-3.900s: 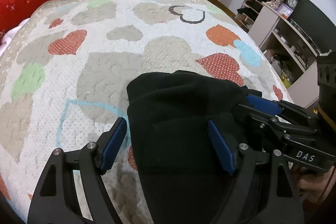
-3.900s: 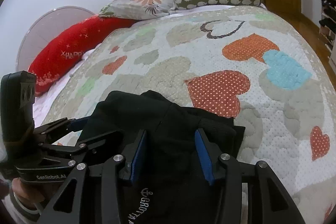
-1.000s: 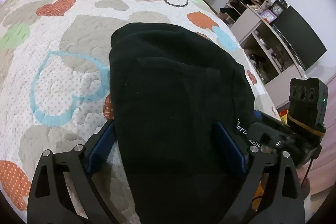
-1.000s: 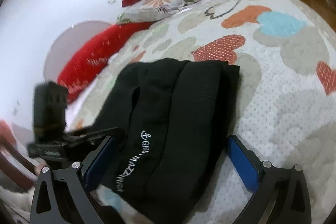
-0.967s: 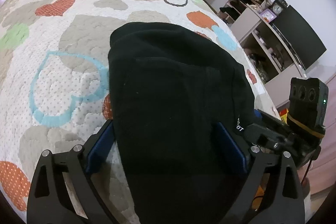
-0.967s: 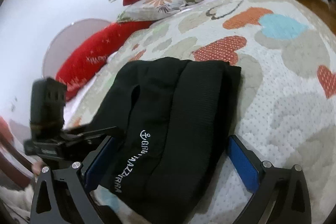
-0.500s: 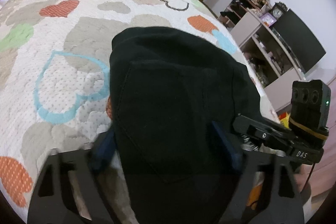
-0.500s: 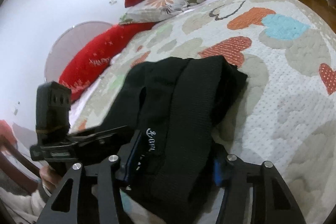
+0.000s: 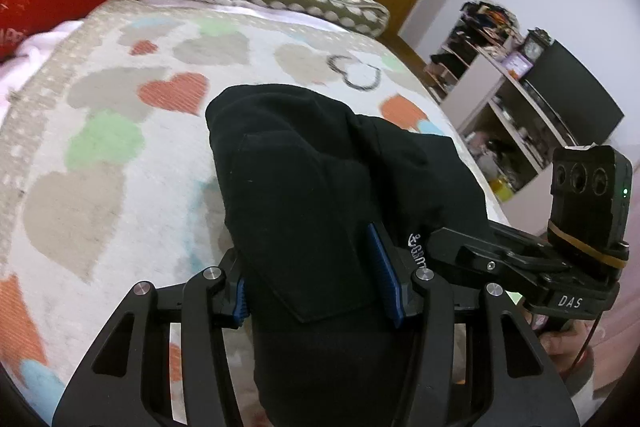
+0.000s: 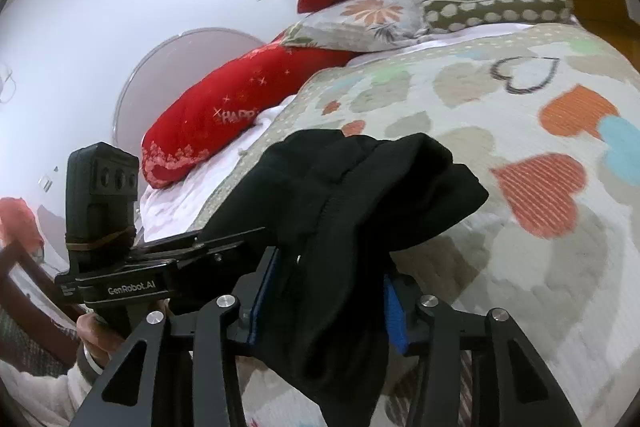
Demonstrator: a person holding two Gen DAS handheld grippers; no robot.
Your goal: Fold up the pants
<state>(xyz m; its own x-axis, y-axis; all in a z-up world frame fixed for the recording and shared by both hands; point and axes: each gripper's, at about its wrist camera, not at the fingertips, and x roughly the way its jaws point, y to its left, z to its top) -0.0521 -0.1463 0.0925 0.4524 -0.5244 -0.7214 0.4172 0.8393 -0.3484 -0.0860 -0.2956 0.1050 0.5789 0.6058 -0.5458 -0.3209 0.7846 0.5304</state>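
On the heart-patterned quilt (image 9: 120, 155) the black pants (image 9: 320, 187) lie bunched at the near edge. Our left gripper (image 9: 316, 291) and right gripper (image 10: 324, 307) are closing on the near end; we should lift both evenly, keeping layers together.

Matt black cloth pants (image 9: 304, 187), quilted bedspread (image 9: 100, 131)

Black pants (image 9: 304, 195) lower end cut off by frame bottom; shelf items (image 9: 486, 17) too blurred to identify.
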